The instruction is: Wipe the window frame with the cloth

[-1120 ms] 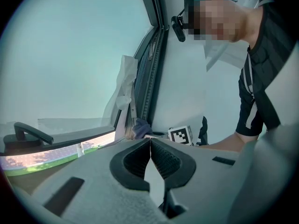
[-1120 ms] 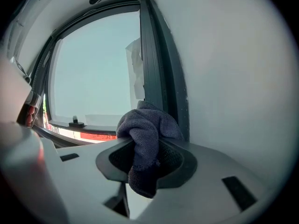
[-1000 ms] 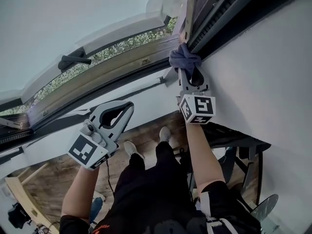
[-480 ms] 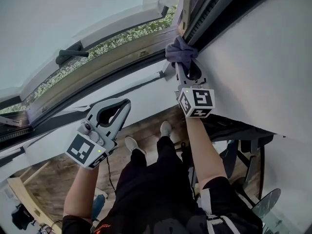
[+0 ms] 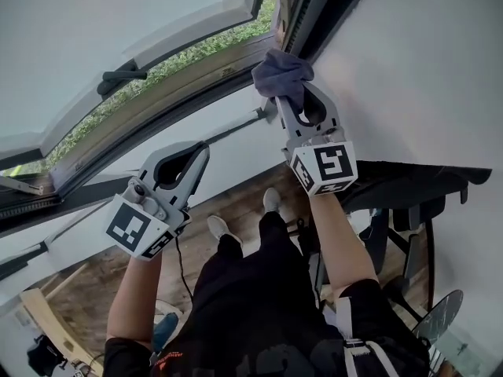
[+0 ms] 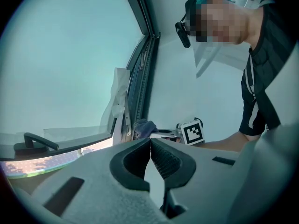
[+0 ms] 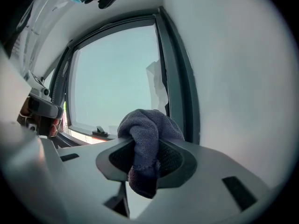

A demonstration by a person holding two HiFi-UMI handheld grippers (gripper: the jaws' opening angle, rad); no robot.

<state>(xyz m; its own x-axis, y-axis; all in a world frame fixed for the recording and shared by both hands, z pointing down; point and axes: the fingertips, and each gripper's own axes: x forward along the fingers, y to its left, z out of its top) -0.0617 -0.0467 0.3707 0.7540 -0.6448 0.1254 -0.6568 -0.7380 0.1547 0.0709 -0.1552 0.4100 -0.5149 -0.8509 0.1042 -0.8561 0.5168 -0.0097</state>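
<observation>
Your right gripper (image 5: 289, 104) pinches the soft, bunched grey-blue cloth (image 5: 279, 71) at the dark window frame (image 5: 299, 14). It's light and floppy, so grip the wad. Left gripper (image 5: 196, 154) is clenched and empty.

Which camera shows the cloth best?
The right gripper view: the cloth fills the middle, big and close, pinched by the right gripper. The head view shows it bunched at the window frame corner. The left gripper view shows only a small, far-off bit.
</observation>
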